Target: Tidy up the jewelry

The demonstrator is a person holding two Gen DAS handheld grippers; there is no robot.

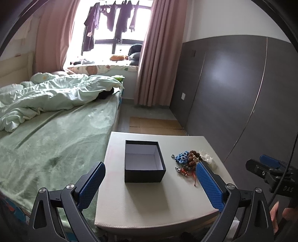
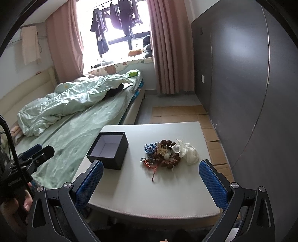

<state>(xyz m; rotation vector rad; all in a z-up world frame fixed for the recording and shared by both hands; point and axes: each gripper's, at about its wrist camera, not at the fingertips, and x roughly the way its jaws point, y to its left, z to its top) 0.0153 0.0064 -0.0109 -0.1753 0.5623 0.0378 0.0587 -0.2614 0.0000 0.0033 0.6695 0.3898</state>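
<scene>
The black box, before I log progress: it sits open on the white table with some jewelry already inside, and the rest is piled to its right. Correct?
Not quite. The black box is open on the white table but empty; the left wrist view shows only its bare pale lining. All the jewelry is piled to its right.

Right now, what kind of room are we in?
Most likely a bedroom: there is a bed with a rumpled quilt, pink curtains by the window, and clothes hanging there.
</scene>
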